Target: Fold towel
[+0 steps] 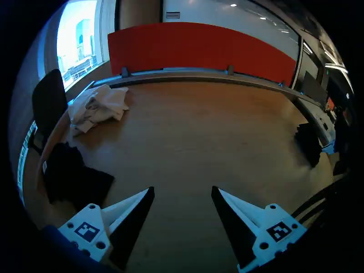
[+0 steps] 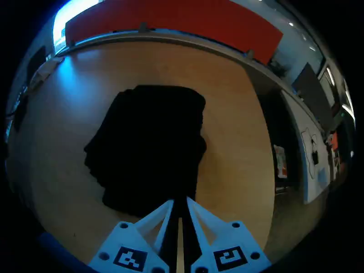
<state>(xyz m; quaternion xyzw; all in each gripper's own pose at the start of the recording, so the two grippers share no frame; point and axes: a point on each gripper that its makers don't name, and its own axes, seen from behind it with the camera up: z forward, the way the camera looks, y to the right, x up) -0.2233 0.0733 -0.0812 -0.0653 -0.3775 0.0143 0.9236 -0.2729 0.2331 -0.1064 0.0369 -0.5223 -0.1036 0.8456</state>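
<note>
A black towel (image 2: 150, 145) lies bunched on the wooden table (image 2: 236, 136) in the right gripper view. My right gripper (image 2: 180, 202) is at the towel's near edge, its fingers pressed together on the cloth there. In the left gripper view, my left gripper (image 1: 182, 193) hovers over bare table (image 1: 195, 136) with its fingers wide apart and nothing between them. A dark cloth (image 1: 309, 143) lies far to its right, near the table's edge.
A crumpled white cloth pile (image 1: 98, 107) sits at the far left of the table, and another black cloth (image 1: 68, 175) lies close on the left. A red divider panel (image 1: 200, 48) runs along the back edge. A dark chair (image 1: 48, 102) stands by the window.
</note>
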